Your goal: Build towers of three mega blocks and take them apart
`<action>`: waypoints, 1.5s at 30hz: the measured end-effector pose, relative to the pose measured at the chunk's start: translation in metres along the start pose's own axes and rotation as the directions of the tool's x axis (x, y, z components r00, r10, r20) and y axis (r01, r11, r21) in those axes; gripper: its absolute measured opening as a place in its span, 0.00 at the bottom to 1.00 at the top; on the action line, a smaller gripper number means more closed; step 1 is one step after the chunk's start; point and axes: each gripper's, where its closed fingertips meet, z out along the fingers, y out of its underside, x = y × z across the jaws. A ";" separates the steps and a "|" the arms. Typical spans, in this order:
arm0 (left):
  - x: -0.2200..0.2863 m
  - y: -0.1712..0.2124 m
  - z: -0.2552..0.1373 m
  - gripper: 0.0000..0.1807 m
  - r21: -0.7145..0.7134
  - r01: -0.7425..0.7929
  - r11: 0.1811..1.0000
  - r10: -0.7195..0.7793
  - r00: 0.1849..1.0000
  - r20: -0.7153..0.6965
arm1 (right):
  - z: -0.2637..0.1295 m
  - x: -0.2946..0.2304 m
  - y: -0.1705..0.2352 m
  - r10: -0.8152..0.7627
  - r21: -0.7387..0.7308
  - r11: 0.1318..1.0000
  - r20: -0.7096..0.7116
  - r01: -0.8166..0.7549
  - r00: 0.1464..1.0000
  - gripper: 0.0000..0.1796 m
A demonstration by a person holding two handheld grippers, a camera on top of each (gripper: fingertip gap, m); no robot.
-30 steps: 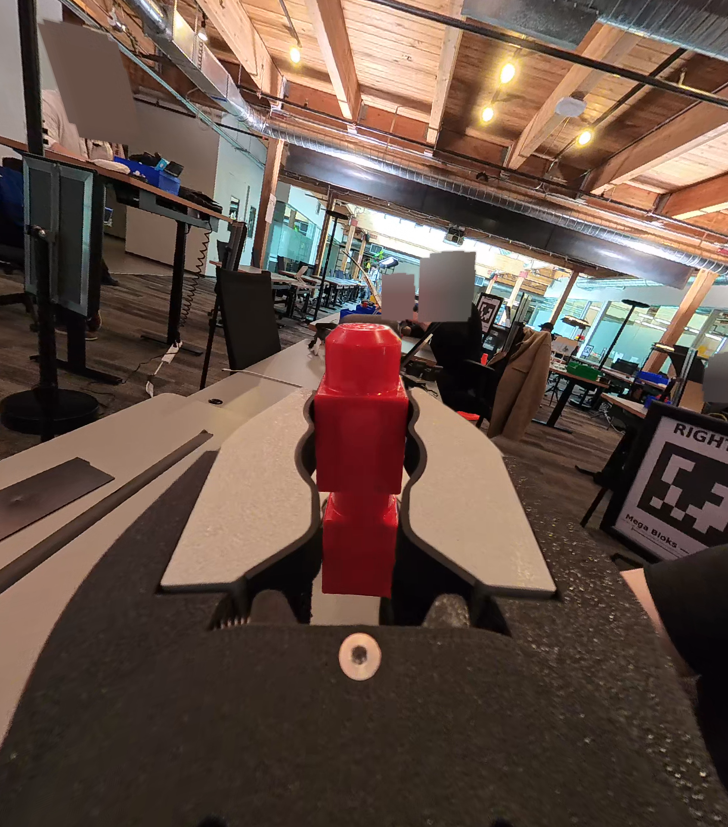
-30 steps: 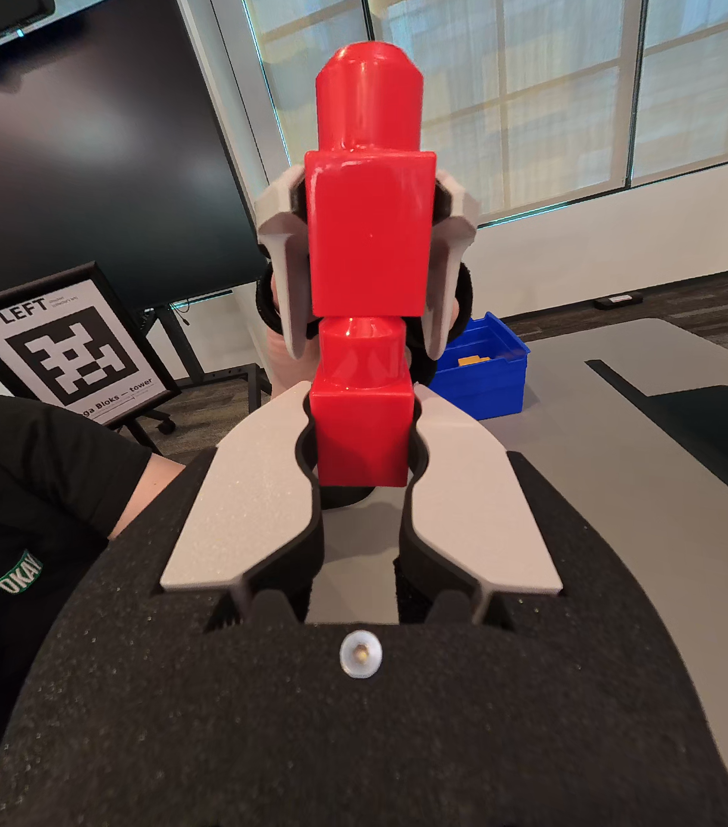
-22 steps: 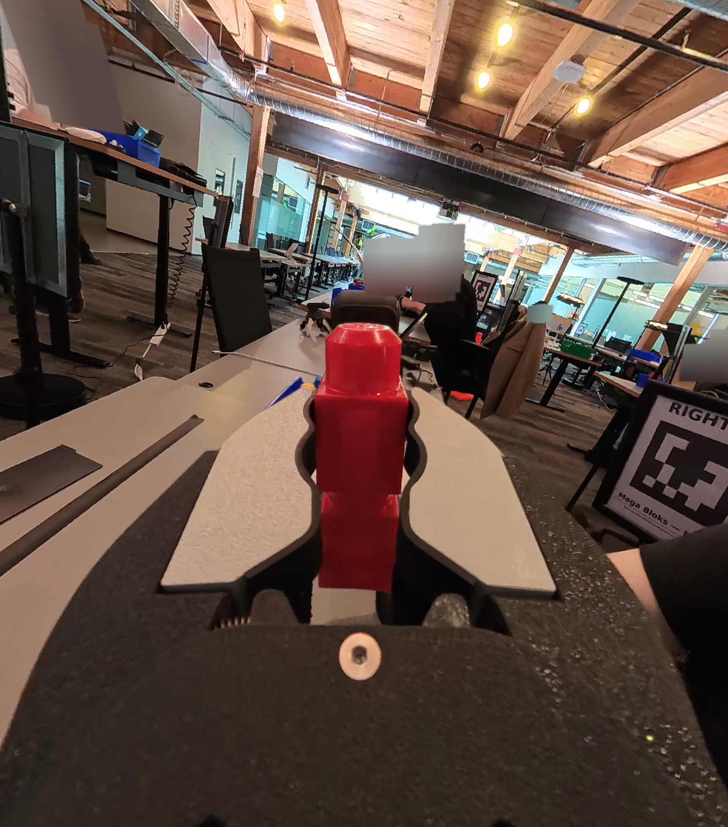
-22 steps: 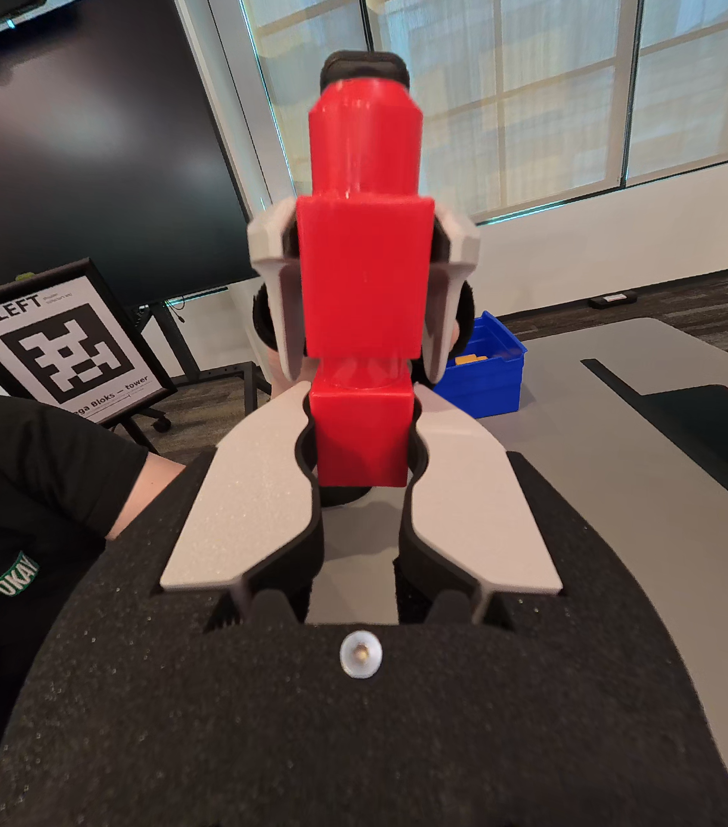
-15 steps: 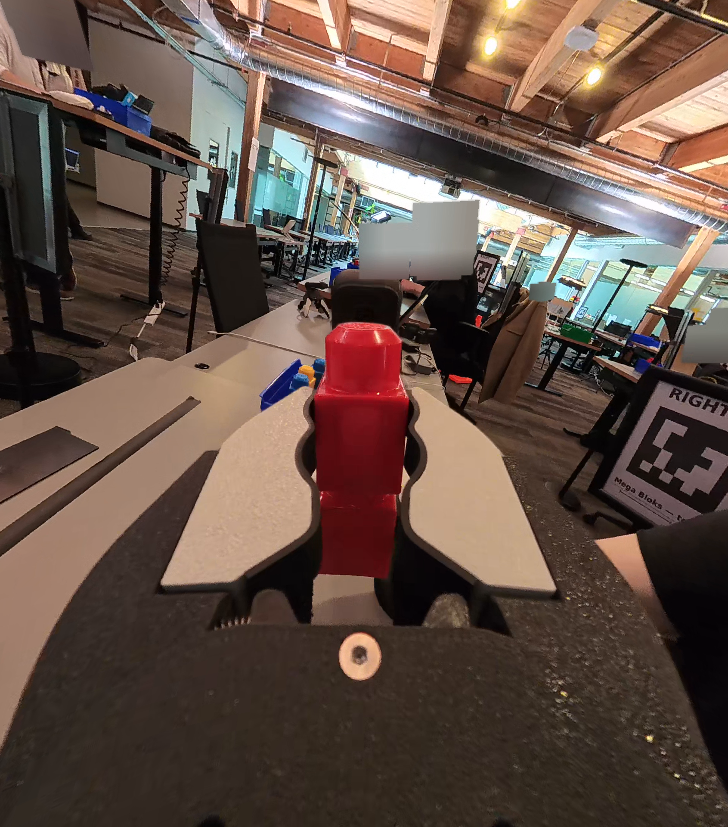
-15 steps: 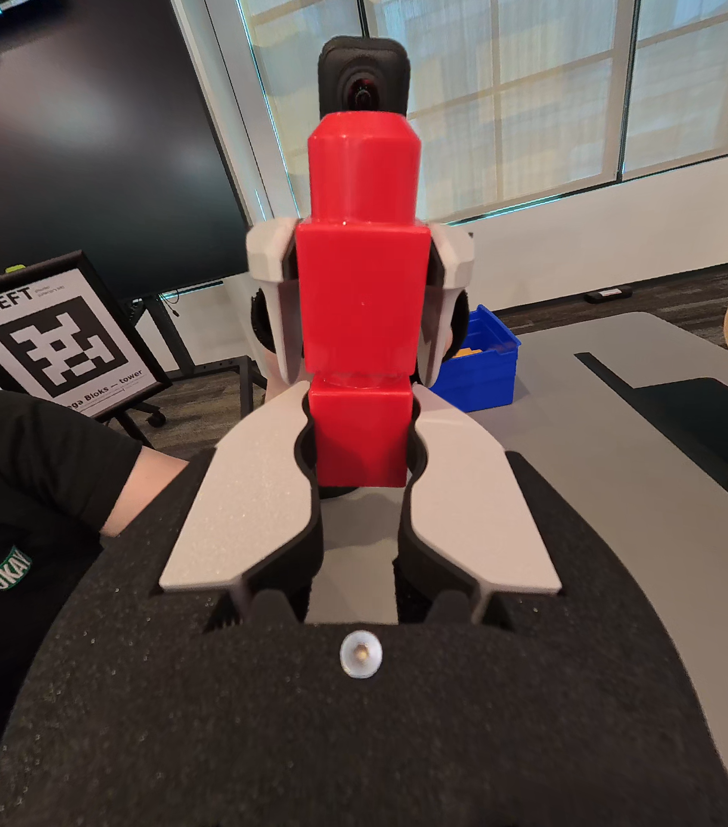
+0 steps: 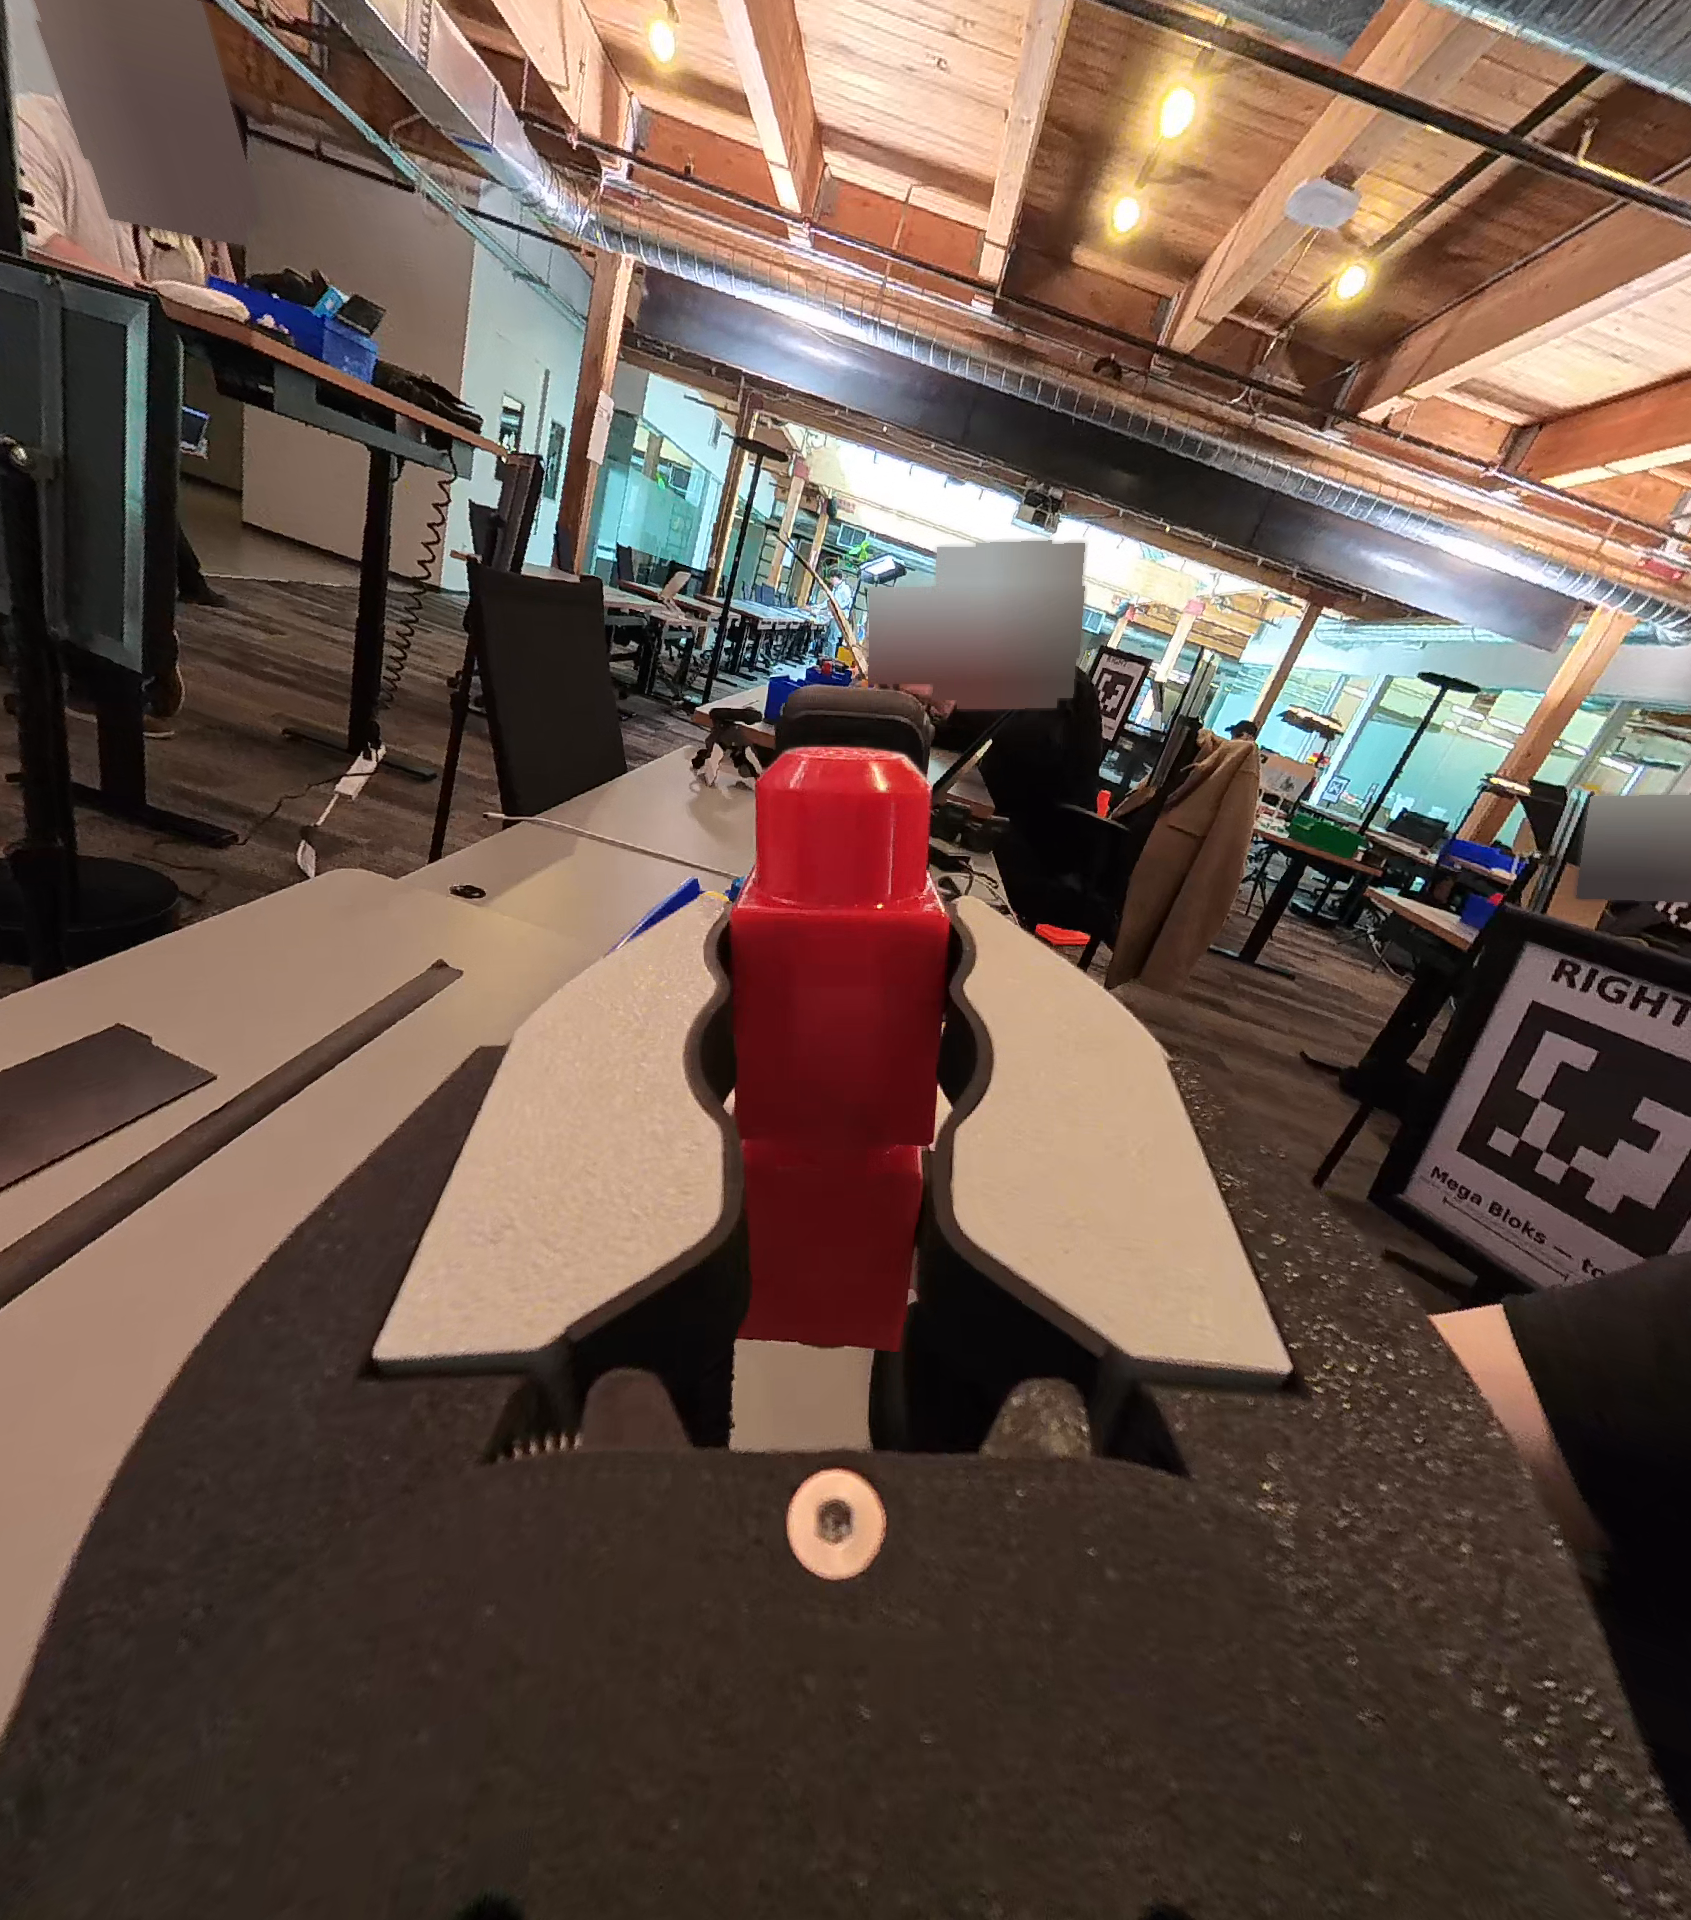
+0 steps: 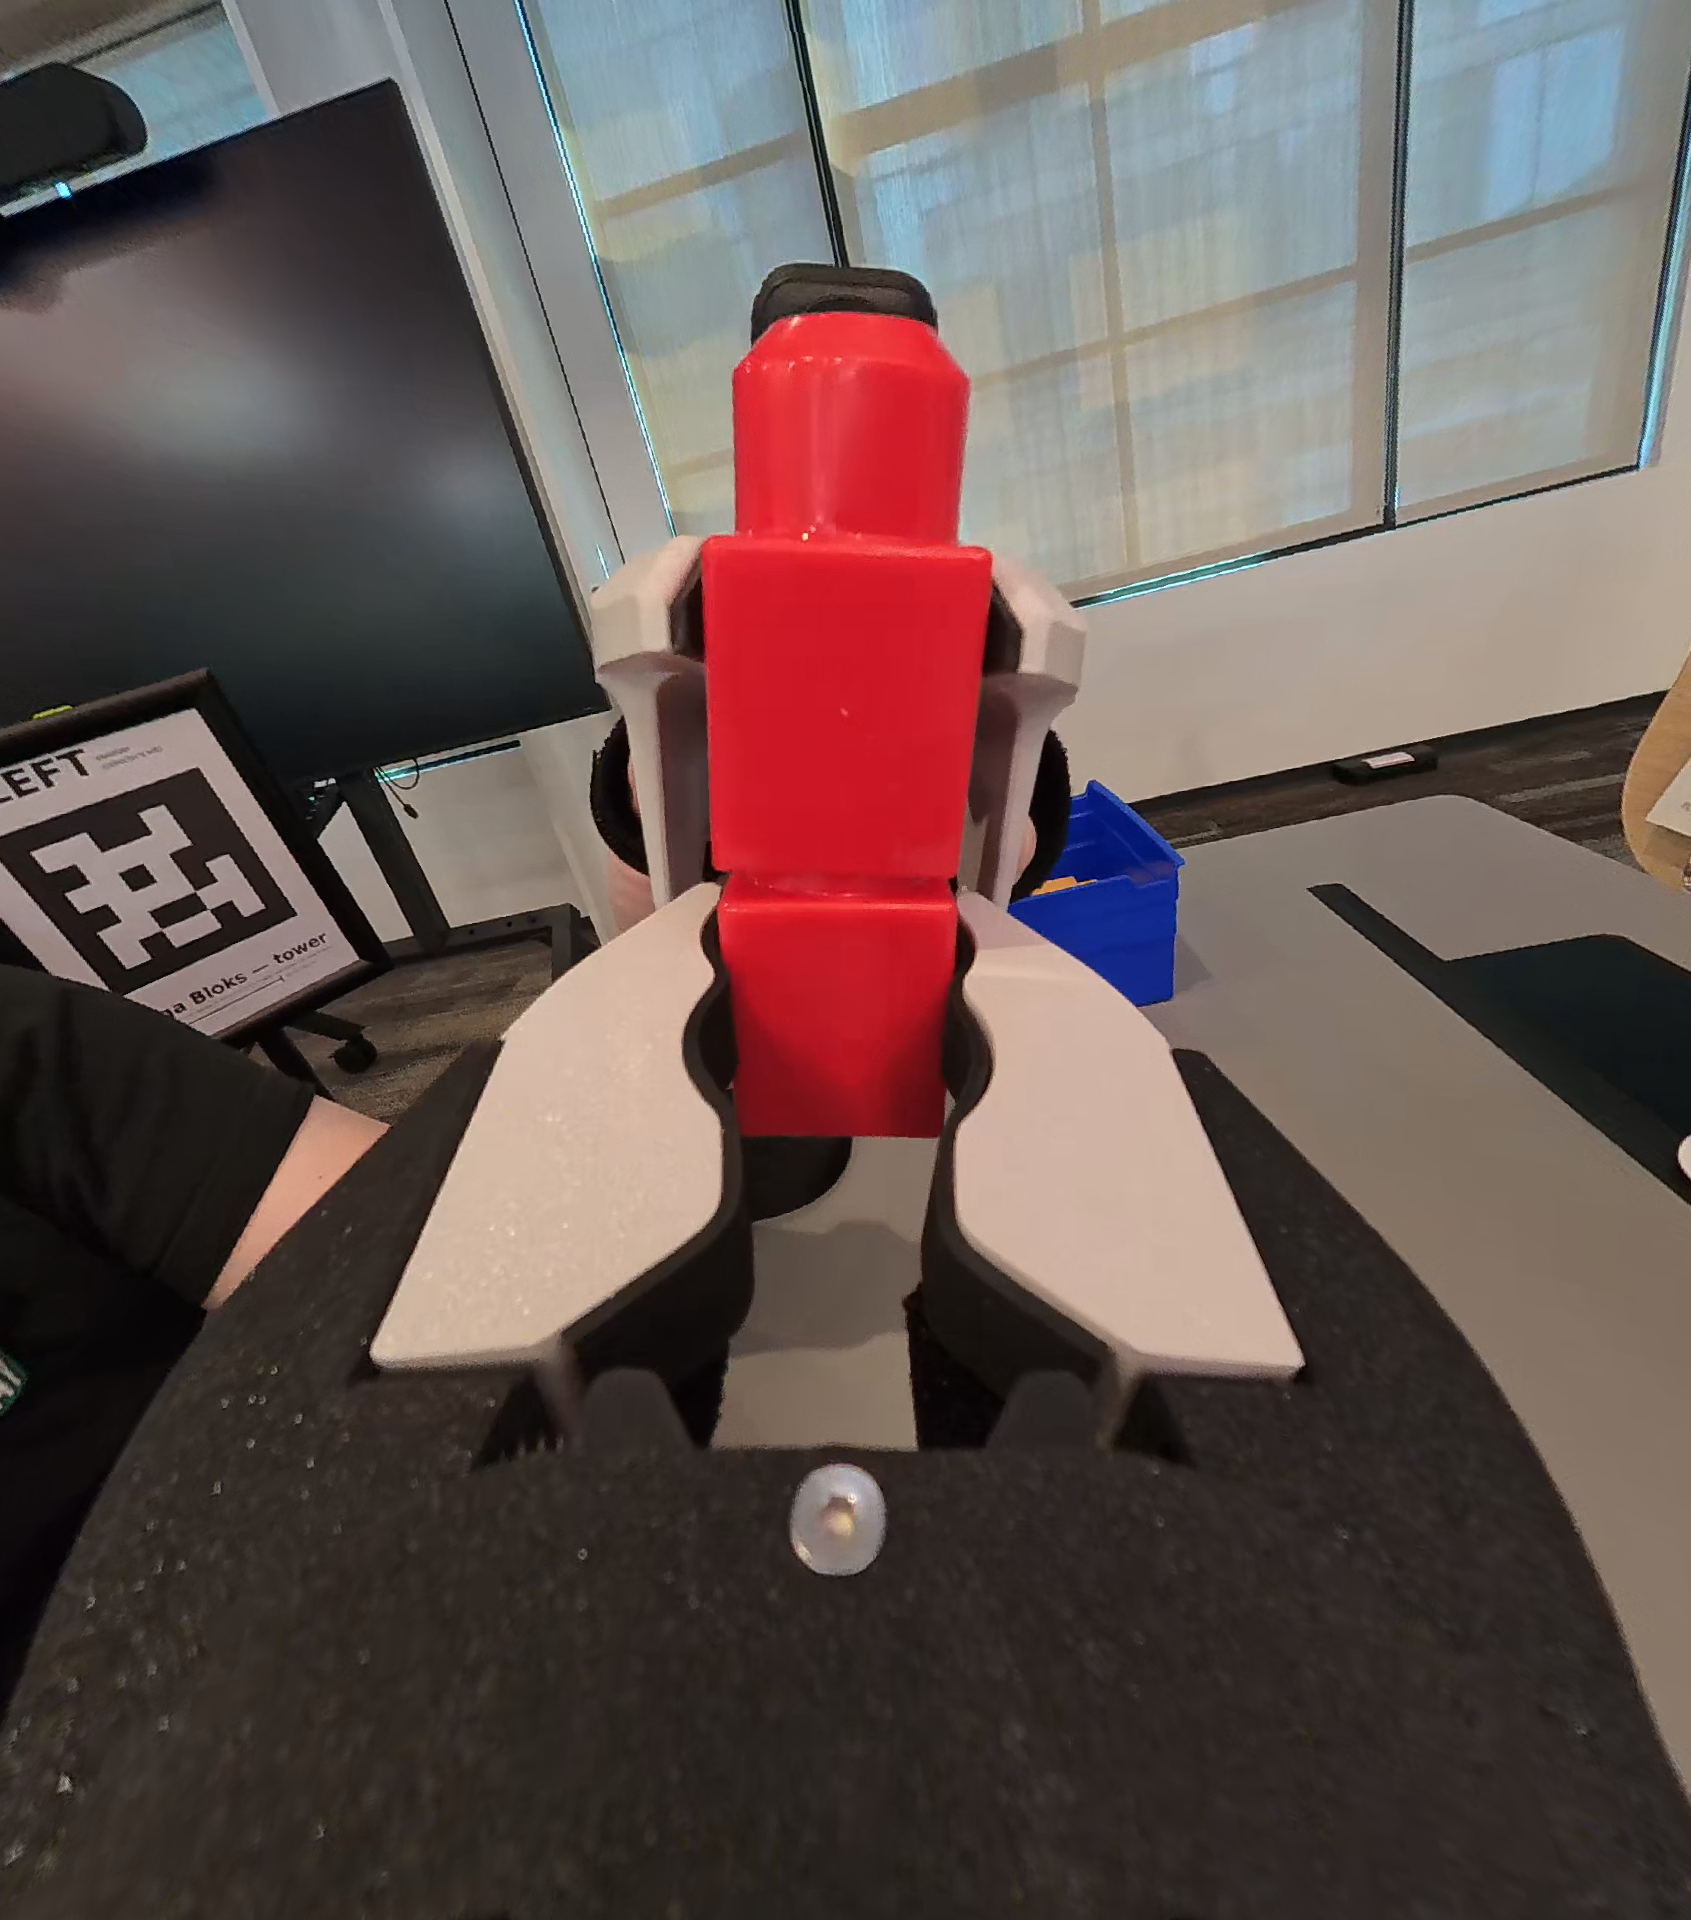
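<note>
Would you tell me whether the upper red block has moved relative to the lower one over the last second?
Yes: the upper red block has dropped onto the lower red block.

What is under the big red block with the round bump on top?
Under the upper red block sits a lower red block, pinched by the right gripper. The joint between them is hidden.

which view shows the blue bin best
The right wrist view: the blue bin stands on the grey table behind the red blocks, with its front wall, rim and something yellow inside visible. The left wrist view shows only a blue sliver of it beside that claw's finger.
</note>
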 end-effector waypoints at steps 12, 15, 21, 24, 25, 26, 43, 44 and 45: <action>0.000 0.004 -0.003 0.20 -0.028 0.040 0.999 -0.041 0.998 -0.038 | -0.001 0.001 0.003 -0.008 -0.030 1.000 -0.009 0.008 1.000 0.20; 0.003 0.003 -0.005 0.20 -0.048 0.022 0.999 -0.023 1.000 -0.016 | 0.001 -0.002 0.002 -0.015 -0.036 0.999 -0.001 0.015 1.000 0.20; 0.006 0.003 -0.009 0.20 -0.068 -0.022 0.997 0.022 1.000 -0.001 | 0.002 -0.006 0.000 -0.017 -0.025 1.000 0.019 0.017 1.000 0.20; 0.007 0.003 -0.010 0.20 -0.059 -0.004 0.998 0.003 1.000 -0.019 | -0.001 -0.008 -0.002 -0.002 -0.011 1.000 0.035 0.002 0.999 0.20; 0.007 0.004 -0.009 0.20 -0.061 -0.006 0.998 0.005 1.000 -0.017 | -0.001 -0.007 -0.001 -0.004 -0.020 1.000 0.029 0.004 1.000 0.20; 0.006 0.004 -0.009 0.20 -0.063 -0.009 0.998 0.008 1.000 -0.016 | -0.002 -0.006 -0.001 -0.006 -0.025 1.000 0.024 0.006 1.000 0.20; 0.008 0.014 -0.006 0.20 -0.127 -0.026 0.992 0.023 1.000 -0.017 | -0.006 -0.007 0.002 -0.016 -0.063 0.998 0.017 0.017 1.000 0.20; 0.008 0.012 -0.007 0.20 -0.119 -0.029 0.992 0.028 1.000 -0.011 | -0.006 -0.007 0.001 -0.015 -0.059 0.998 0.011 0.016 1.000 0.20; 0.008 0.010 -0.008 0.20 -0.109 -0.032 0.994 0.032 0.999 -0.006 | -0.007 -0.005 0.001 -0.016 -0.060 0.998 -0.001 0.016 1.000 0.21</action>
